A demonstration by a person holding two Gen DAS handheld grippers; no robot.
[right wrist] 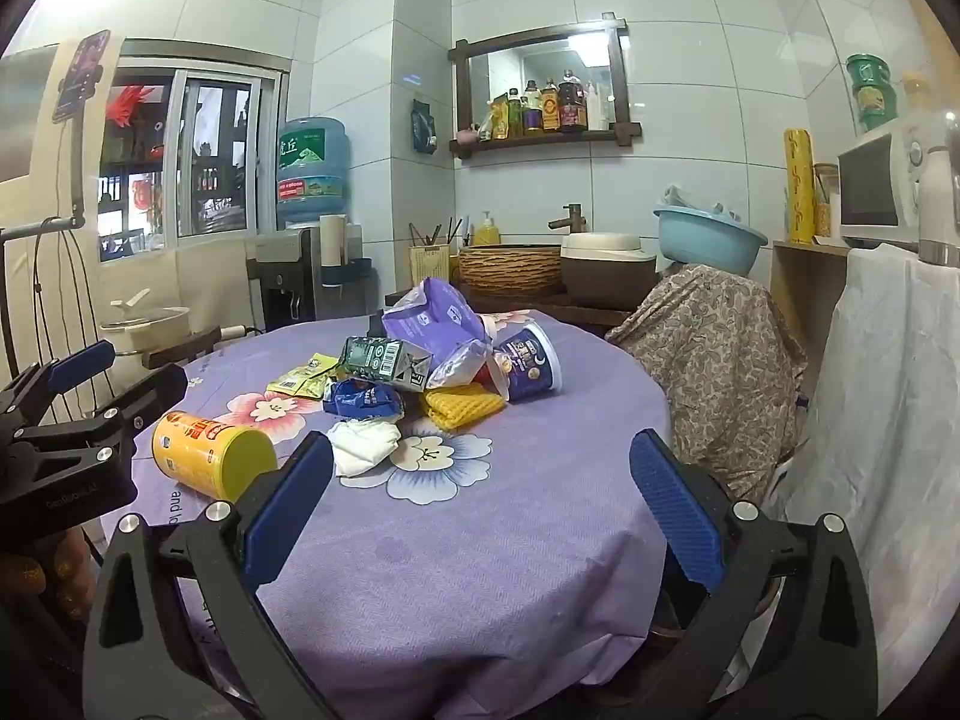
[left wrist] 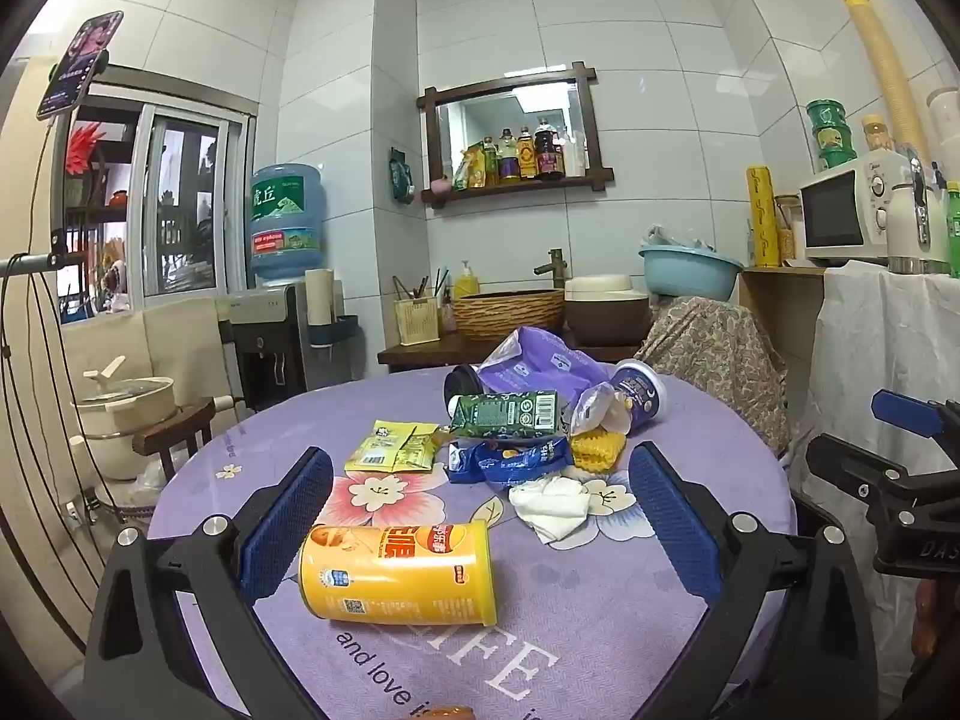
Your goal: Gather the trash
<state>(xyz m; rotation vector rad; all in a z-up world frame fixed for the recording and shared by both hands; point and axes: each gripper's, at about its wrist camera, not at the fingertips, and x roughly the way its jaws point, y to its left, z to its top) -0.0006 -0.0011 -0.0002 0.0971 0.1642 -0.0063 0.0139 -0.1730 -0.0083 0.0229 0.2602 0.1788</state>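
Both grippers are hovering over a round table (right wrist: 480,540) draped in a purple floral cloth, and neither is holding anything. The left gripper (left wrist: 480,510) is standing with its jaws spread wide, a yellow chip canister (left wrist: 399,573) lying on its side between its 2 blue pads without touching them. The right gripper (right wrist: 480,501) is likewise gaping wide over bare cloth. Beyond them the trash is sitting in a loose heap: a green drink carton (left wrist: 510,415), a purple bag (left wrist: 540,360), a blue wrapper (left wrist: 510,459), a yellow sachet (left wrist: 396,450), a crumpled white tissue (left wrist: 555,501) and a blue cup (left wrist: 642,399) tipped over.
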